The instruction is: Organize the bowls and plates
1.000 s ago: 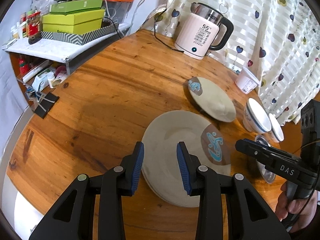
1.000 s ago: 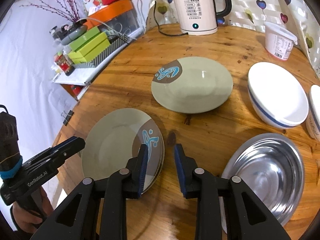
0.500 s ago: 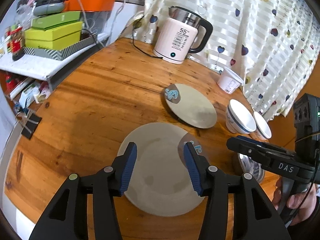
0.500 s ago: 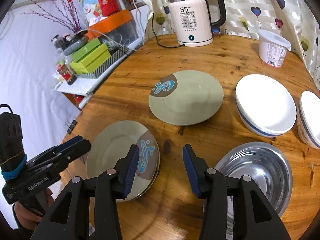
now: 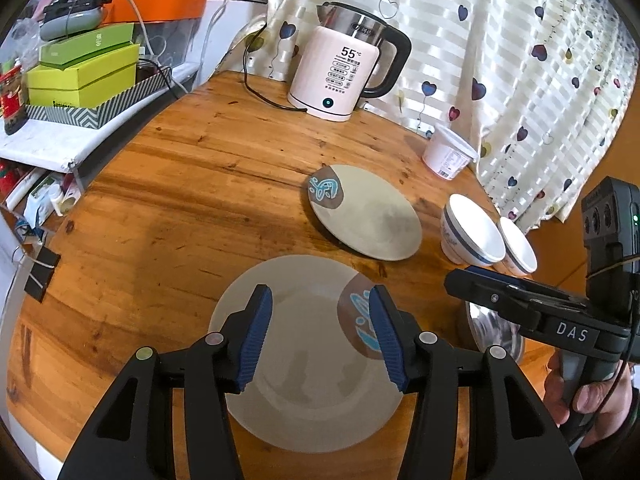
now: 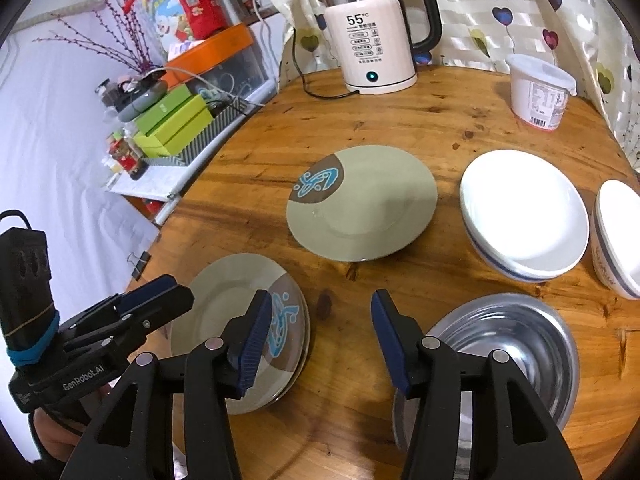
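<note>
Above the stacked plates [image 5: 304, 364], the left gripper [image 5: 320, 336] was spread wide; the right gripper [image 6: 316, 336] was spread too, holding nothing.

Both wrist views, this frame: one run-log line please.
left gripper: open, over plate stack | right gripper: open, empty | single plate: unstacked | steel bowl: near right

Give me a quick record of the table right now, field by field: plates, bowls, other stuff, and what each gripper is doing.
table: round wooden table
near plates: stacked green plates
far plate: single green plate, apart from the stack
ceramic bowls: large white bowl, smaller white bowl
metal bowl: steel bowl
other: electric kettle, white tub
left gripper: open, empty, over the stack
right gripper: open, empty
</note>
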`<act>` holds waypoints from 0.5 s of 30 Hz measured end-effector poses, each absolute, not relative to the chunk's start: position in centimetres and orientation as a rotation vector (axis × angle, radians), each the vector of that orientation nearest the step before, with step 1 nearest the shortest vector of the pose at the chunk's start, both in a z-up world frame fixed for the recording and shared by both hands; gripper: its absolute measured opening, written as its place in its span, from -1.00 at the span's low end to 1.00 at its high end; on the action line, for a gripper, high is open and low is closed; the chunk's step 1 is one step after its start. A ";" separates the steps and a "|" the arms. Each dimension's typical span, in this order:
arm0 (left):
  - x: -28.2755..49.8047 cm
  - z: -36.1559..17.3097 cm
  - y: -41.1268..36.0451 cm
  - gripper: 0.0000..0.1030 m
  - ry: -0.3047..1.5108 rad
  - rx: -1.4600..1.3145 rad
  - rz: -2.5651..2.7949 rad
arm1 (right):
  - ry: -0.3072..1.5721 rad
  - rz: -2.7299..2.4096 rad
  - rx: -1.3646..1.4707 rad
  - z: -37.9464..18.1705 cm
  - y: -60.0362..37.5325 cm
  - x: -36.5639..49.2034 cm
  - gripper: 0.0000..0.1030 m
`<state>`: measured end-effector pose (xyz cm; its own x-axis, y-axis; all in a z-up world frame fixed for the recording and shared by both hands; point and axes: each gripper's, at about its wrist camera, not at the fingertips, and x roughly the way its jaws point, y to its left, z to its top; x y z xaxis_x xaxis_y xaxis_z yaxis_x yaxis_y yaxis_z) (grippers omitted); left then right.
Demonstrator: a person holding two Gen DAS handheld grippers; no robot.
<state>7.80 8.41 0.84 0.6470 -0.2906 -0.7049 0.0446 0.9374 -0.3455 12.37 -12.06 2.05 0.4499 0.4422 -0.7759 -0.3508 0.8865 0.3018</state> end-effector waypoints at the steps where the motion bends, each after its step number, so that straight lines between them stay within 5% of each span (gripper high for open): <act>1: 8.0 0.9 8.4 0.00 0.847 -0.308 -0.198 | 0.988 0.487 0.100 2.1 -12.1 12.5 0.00; 15: 11.4 1.6 7.5 0.00 0.857 -0.296 -0.208 | 0.976 0.452 0.126 3.0 -13.6 14.8 0.00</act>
<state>11.44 7.55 1.58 0.6386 -0.2970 -0.7099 0.0615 0.9393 -0.3376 14.75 -13.57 2.96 0.4755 0.4248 -0.7704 -0.3132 0.9001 0.3030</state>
